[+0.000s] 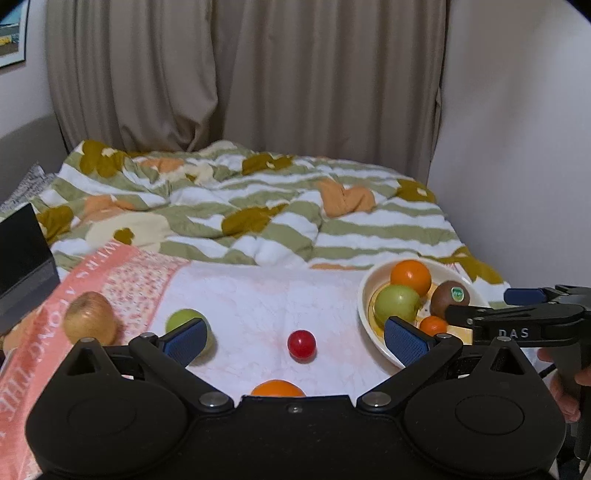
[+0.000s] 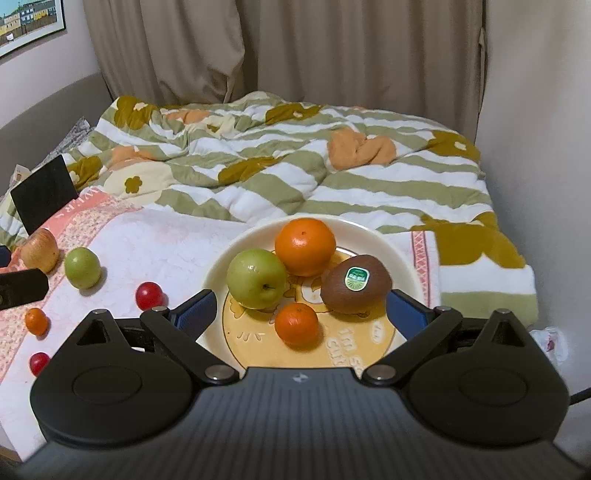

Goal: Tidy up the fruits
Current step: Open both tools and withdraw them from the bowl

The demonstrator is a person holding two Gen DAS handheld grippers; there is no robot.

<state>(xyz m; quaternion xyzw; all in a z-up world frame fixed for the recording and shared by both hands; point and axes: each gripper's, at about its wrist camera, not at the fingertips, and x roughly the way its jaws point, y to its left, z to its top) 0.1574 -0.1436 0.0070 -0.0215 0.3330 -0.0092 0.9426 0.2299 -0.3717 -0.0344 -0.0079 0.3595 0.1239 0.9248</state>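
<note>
The left gripper (image 1: 295, 338) hung wide open and empty around the small glossy red fruit (image 1: 301, 344) on the bed's white towel (image 1: 258, 295). The right gripper (image 2: 301, 308) gaped empty over the cream plate (image 2: 391, 240). Closing off-centre might have rolled the fruit away.

Beige curtains (image 1: 229, 74), pale walls (image 1: 517, 129), framed picture (image 2: 26, 26), bed with floral striped quilt (image 1: 240, 206)

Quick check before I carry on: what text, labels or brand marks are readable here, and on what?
"DAS": on the right gripper.
"1m s..." and "cut...": plate base, cut off by that gripper.
"W I R S A LONG THE": pink towel border, partly guessed.
Kiwi sticker: too small to read.
</note>
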